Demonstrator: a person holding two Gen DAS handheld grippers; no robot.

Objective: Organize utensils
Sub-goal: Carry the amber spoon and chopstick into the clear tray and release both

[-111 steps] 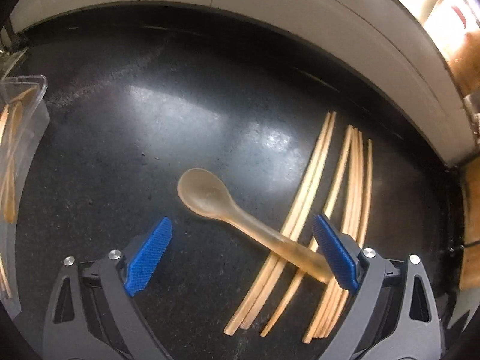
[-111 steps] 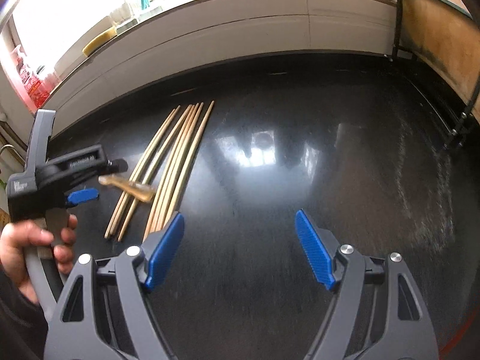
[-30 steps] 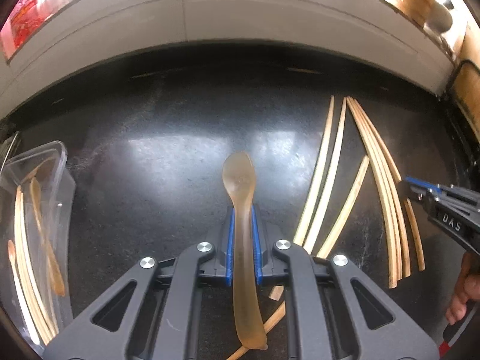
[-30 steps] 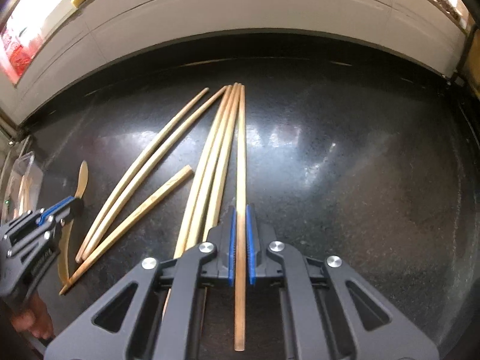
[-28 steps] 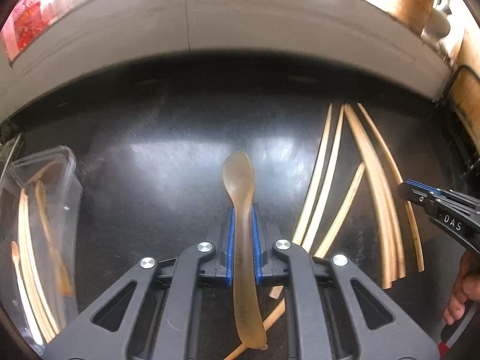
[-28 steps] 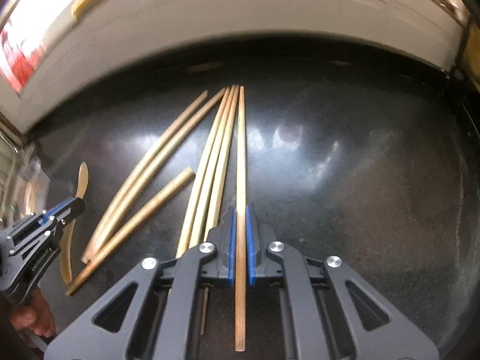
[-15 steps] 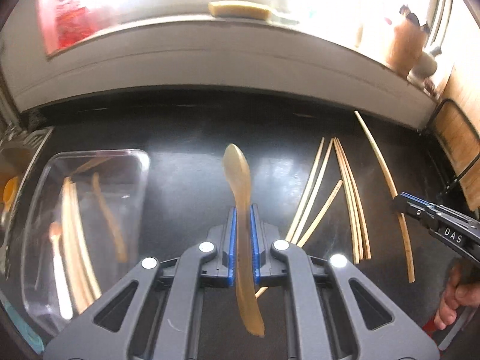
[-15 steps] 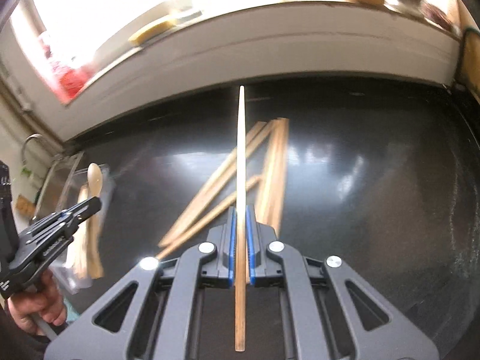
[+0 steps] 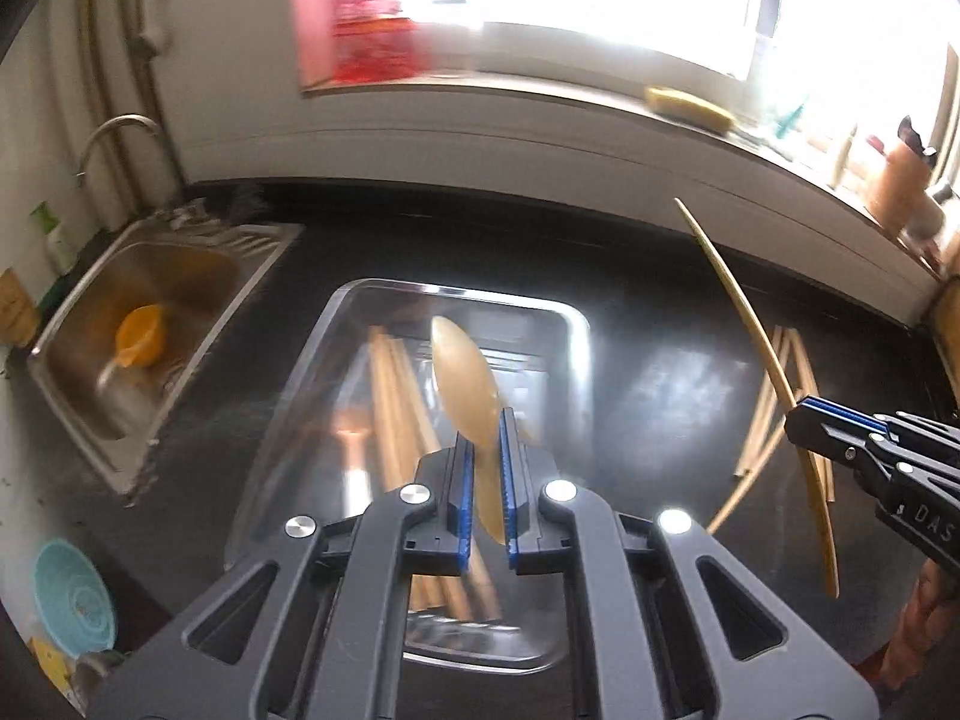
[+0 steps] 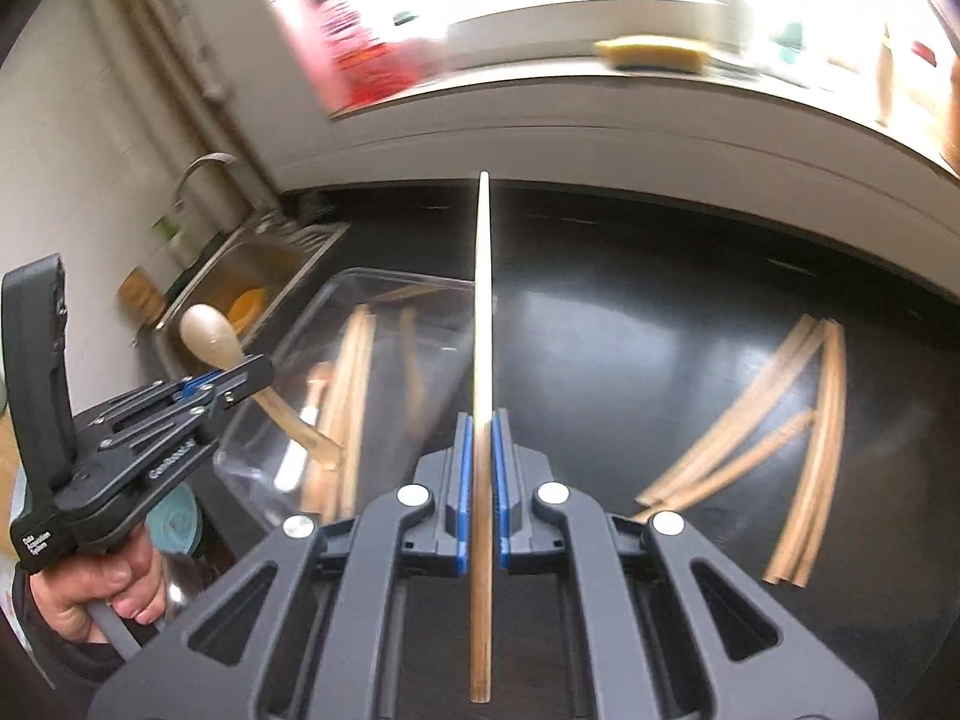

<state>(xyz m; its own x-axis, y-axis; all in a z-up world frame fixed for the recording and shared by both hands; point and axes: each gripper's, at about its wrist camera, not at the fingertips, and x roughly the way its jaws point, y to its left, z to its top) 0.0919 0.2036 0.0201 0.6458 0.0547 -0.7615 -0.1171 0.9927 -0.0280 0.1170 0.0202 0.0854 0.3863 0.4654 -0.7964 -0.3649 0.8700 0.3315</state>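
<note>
Left wrist: left claw (image 9: 485, 483) pinches the spoon (image 9: 465, 384) above the tub (image 9: 576, 360); right claw (image 10: 480, 492) clamps a chopstick (image 10: 482, 330). Lower each inside the walls before letting go.

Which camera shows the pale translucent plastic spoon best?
The right wrist view: the pale translucent plastic spoon appears side-on, bowl to handle tip, clamped in the left gripper. The left wrist view shows it foreshortened, blurred and partly hidden between the fingers.
</note>
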